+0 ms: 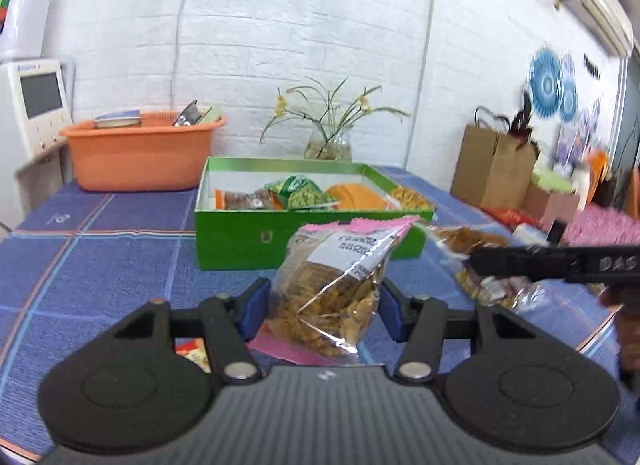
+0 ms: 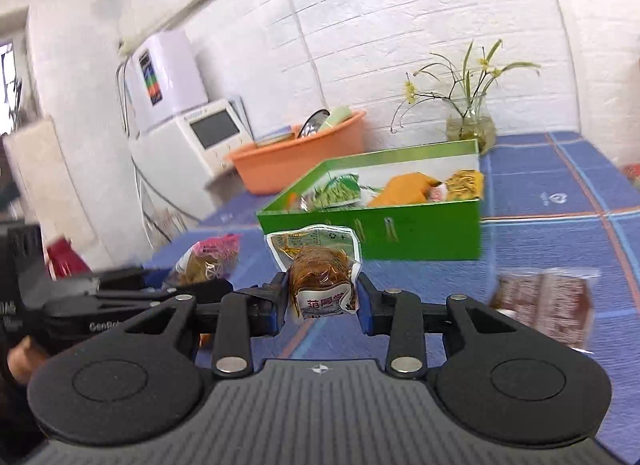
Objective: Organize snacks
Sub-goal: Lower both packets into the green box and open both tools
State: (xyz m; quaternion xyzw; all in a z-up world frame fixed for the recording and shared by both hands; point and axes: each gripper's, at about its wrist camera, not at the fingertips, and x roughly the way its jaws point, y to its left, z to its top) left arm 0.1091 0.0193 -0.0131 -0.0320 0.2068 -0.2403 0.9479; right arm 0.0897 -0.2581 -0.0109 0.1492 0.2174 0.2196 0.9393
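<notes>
Both grippers are loaded: left gripper pinches a pink-topped cracker bag, right gripper clamps a small brown snack pouch. Carry each clear over the green box wall near the table's far edge before the fingers let go.

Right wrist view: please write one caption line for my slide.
Right claw grips a brown snack packet before the green box of snacks.

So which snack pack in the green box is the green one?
The pea snack pack near the middle of the green box: green wrapper, lying between a brown packet and an orange one.
</notes>
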